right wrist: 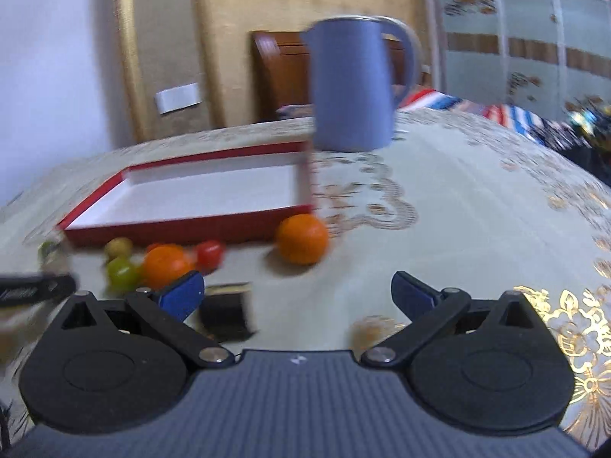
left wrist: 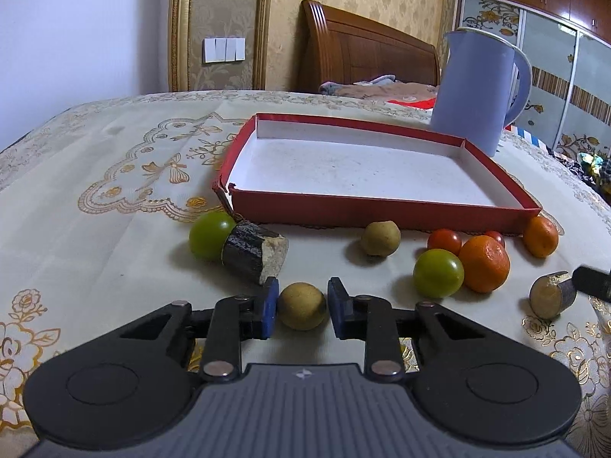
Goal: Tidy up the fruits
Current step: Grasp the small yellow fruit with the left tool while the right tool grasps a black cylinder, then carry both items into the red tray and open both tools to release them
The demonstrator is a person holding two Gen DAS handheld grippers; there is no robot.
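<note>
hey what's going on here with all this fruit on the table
A person with a gripper in each hand is sorting fruit into a red box, which has nothing in it yet. The left gripper has closed on a small tan round fruit at the near edge of the tablecloth. The right gripper is open and holds nothing; a dark cut piece lies by its left finger. Green fruits, cherry tomatoes and small oranges wait in front of the box, and a blue jug stands behind.
</note>
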